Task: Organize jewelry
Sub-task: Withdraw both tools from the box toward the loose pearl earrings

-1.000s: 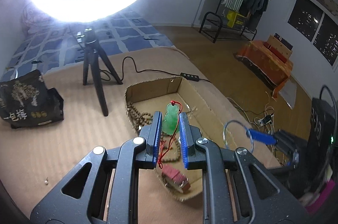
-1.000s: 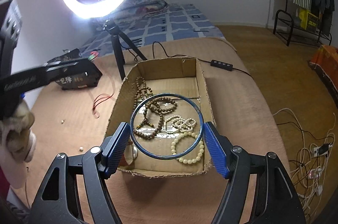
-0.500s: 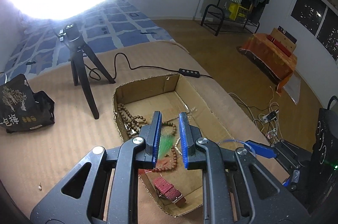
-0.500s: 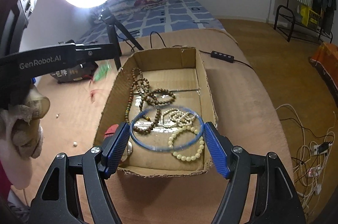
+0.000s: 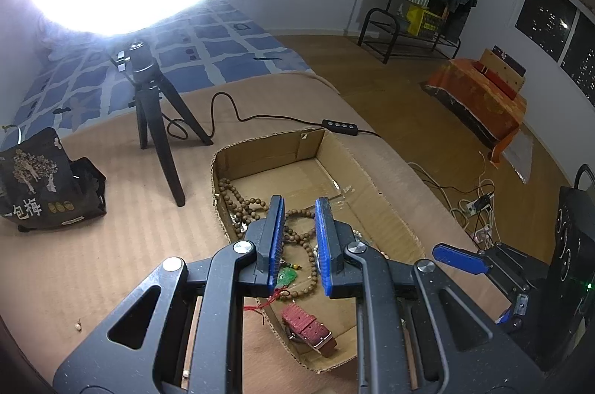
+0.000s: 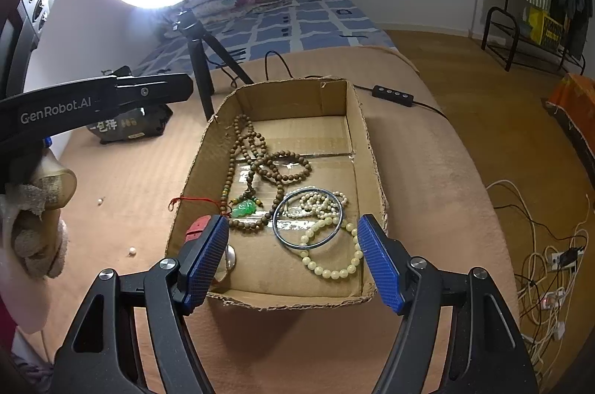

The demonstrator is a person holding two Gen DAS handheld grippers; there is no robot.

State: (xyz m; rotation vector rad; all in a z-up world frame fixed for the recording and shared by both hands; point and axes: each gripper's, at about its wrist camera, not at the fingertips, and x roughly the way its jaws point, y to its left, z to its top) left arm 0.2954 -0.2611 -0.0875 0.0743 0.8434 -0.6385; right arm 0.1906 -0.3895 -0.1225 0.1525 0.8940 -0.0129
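An open cardboard box (image 6: 366, 133) sits on the tan cloth with jewelry inside. The green pendant (image 6: 243, 208) lies on brown bead strings (image 6: 260, 163), its red cord draped over the left wall. The blue bangle (image 6: 274, 221) lies flat over cream beads (image 6: 331, 273). My right gripper (image 6: 293, 221) hangs above the box's near end, wide open and holding nothing. My left gripper (image 5: 299, 204) hovers over the box with only a narrow gap between its pads; nothing is in that gap. The pendant (image 5: 286, 277) shows far below it. A red watch strap (image 5: 308, 325) lies in the near corner.
A ring light on a black tripod (image 6: 200, 74) stands behind the box, its cable control (image 6: 394, 94) to the right. A black bag (image 5: 41, 186) sits at the left. Loose beads (image 6: 132, 251) lie on the cloth. A gloved hand (image 6: 37, 238) holds the left gripper.
The green pendant has left the left jaws and now lies in the box. The blue bangle has dropped from between the right pads into the box.
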